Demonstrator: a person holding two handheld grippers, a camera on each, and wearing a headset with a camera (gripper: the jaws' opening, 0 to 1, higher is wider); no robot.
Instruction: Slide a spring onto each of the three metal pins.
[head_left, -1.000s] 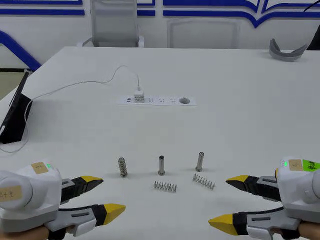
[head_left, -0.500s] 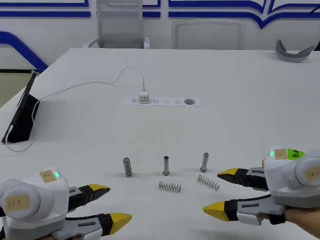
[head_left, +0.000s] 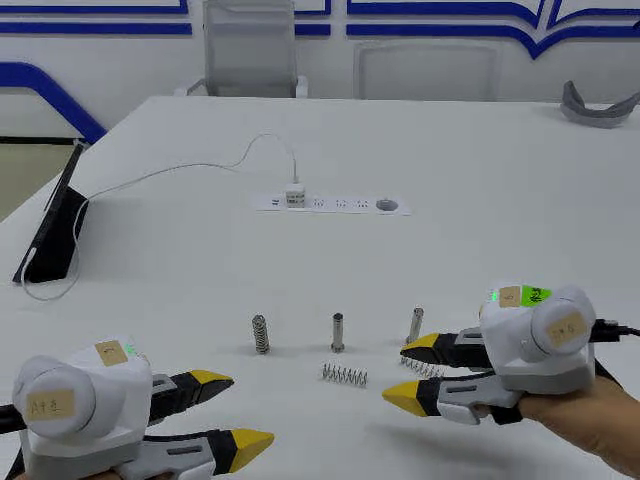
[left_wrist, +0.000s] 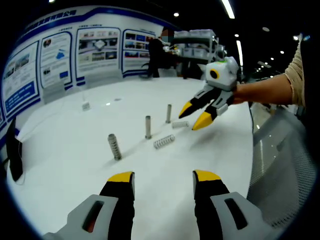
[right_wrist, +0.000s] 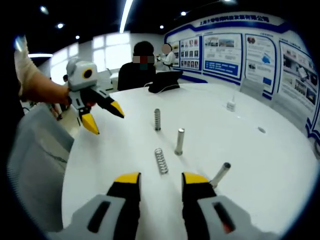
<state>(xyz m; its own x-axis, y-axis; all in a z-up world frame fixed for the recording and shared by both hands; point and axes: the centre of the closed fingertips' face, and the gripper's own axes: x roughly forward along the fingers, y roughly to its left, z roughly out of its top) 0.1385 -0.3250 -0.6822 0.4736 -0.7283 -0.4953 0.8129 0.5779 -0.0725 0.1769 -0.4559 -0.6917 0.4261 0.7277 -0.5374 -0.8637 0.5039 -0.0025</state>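
Spring (left_wrist: 180, 124) beside right gripper (head_left: 394, 374), jaws apart

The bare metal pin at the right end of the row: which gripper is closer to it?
Right. The right gripper hovers just beside the bare metal pin, jaws open; the left gripper sits at the row's opposite end, near the spring-covered pin.
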